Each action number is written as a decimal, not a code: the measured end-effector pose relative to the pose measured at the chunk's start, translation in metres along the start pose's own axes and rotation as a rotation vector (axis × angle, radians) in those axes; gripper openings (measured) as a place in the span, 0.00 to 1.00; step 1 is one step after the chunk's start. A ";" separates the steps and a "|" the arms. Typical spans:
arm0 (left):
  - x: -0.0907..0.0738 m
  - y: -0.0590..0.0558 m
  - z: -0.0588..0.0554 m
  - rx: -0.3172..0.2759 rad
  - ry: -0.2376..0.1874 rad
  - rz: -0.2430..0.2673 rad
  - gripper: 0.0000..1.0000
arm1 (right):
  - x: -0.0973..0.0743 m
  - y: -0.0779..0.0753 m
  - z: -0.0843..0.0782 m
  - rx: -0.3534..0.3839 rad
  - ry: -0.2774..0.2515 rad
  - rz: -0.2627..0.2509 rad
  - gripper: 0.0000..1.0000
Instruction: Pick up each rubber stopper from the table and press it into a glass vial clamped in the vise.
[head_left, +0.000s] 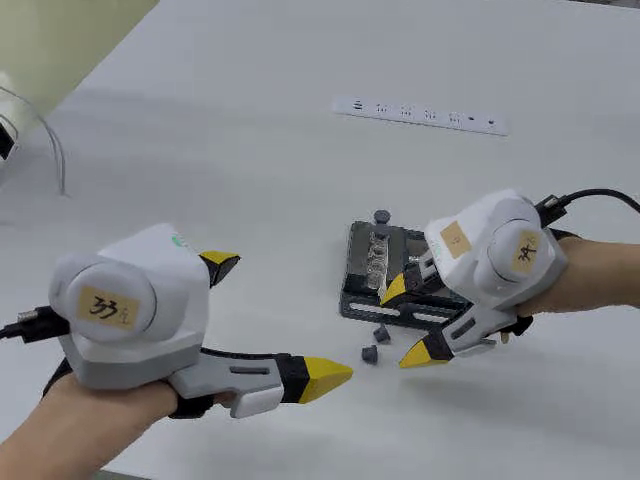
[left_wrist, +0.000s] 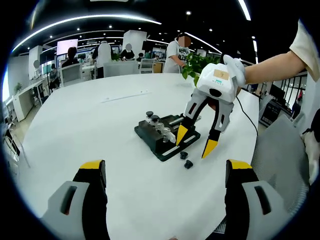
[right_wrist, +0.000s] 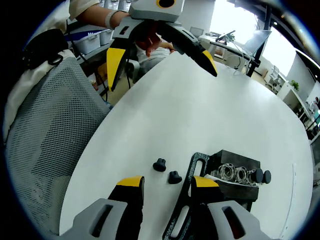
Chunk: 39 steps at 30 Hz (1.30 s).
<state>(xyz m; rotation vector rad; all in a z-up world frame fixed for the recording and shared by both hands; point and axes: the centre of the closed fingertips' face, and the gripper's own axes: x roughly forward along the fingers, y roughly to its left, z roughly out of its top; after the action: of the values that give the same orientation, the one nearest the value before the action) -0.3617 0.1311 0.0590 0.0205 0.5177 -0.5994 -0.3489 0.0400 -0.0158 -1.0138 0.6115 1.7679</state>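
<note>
Lying close together on the table (head_left: 250, 150), 2 rubber stoppers (head_left: 369, 353) rest just beside the front edge of the vise (head_left: 365, 300). A row of glass vials (right_wrist: 234, 173) is clamped in the vise. In the right gripper view 2 vials appear open-mouthed and 2 at the far end appear capped dark, though this is too small to confirm. The right gripper (head_left: 405, 322) hovers over the stoppers with jaws spread and empty, one tip over the vise base and the other near the stoppers. The left gripper (head_left: 275, 318) sits well apart to the left, jaws wide and carrying nothing. Step in hand, as judged: pickup of 1 stopper. Recommended: descend with the jaws straddling 1 stopper only and clear of the vise base. Close gently on its broad head, keeping the plug end free and pointing down. Rubber may roll or squirm, so the neighbouring stopper should not be nudged.
</note>
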 end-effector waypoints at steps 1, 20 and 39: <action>0.000 0.000 -0.001 -0.003 0.001 0.002 0.99 | 0.002 -0.002 -0.001 -0.003 0.000 -0.002 0.31; 0.000 -0.001 -0.009 -0.019 0.020 -0.001 0.99 | 0.010 -0.012 -0.012 -0.022 0.026 0.033 0.09; 0.001 -0.001 -0.014 -0.023 0.029 -0.006 0.99 | 0.013 -0.012 -0.011 -0.032 0.021 0.056 0.07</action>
<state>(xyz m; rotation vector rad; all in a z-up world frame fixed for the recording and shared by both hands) -0.3678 0.1321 0.0468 0.0057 0.5534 -0.5993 -0.3367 0.0429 -0.0322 -1.0475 0.6328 1.8230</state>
